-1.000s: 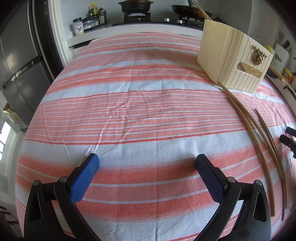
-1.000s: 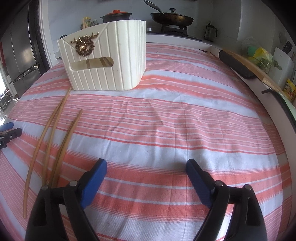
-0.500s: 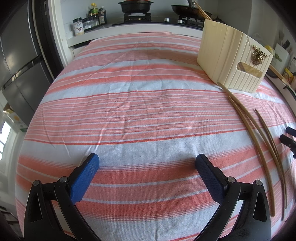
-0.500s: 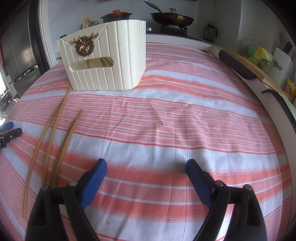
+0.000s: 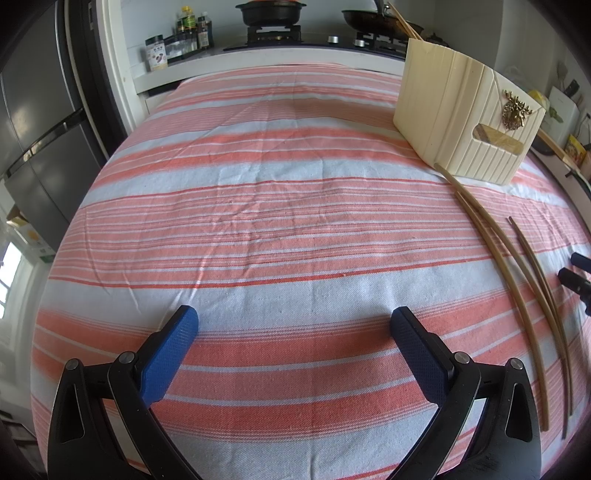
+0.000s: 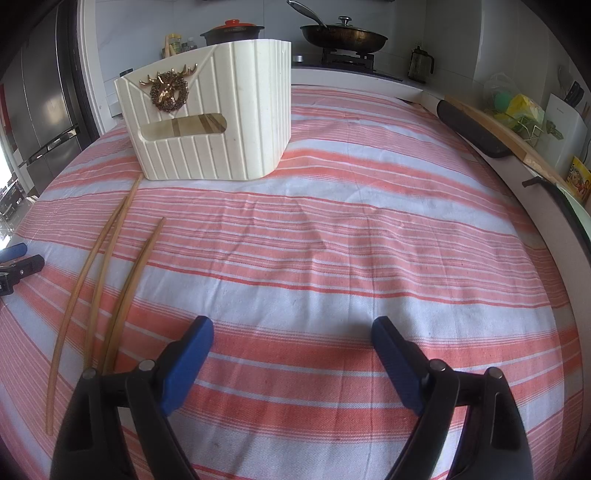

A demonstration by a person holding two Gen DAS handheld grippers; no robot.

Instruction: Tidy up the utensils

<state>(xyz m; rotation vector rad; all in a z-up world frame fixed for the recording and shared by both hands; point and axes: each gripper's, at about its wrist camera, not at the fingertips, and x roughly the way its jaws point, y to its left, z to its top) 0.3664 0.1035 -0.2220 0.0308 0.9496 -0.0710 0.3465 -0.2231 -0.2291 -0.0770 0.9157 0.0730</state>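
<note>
Several long wooden chopsticks [image 5: 517, 288] lie on the striped cloth, running from the front corner of a cream ribbed utensil holder [image 5: 465, 122] toward me. In the right wrist view the chopsticks [image 6: 107, 280] lie at the left and the holder [image 6: 214, 122], with a gold deer emblem, stands behind them. My left gripper [image 5: 293, 321] is open and empty over the cloth, left of the chopsticks. My right gripper [image 6: 291, 330] is open and empty, right of the chopsticks. Each gripper's tip shows at the edge of the other's view.
The table is covered by a red and white striped cloth [image 5: 258, 206]. A stove with a pot [image 5: 271, 11] and a pan [image 6: 343, 35] stands behind. A fridge [image 5: 33, 122] is at the left. A cutting board and clutter [image 6: 517, 122] line the right counter.
</note>
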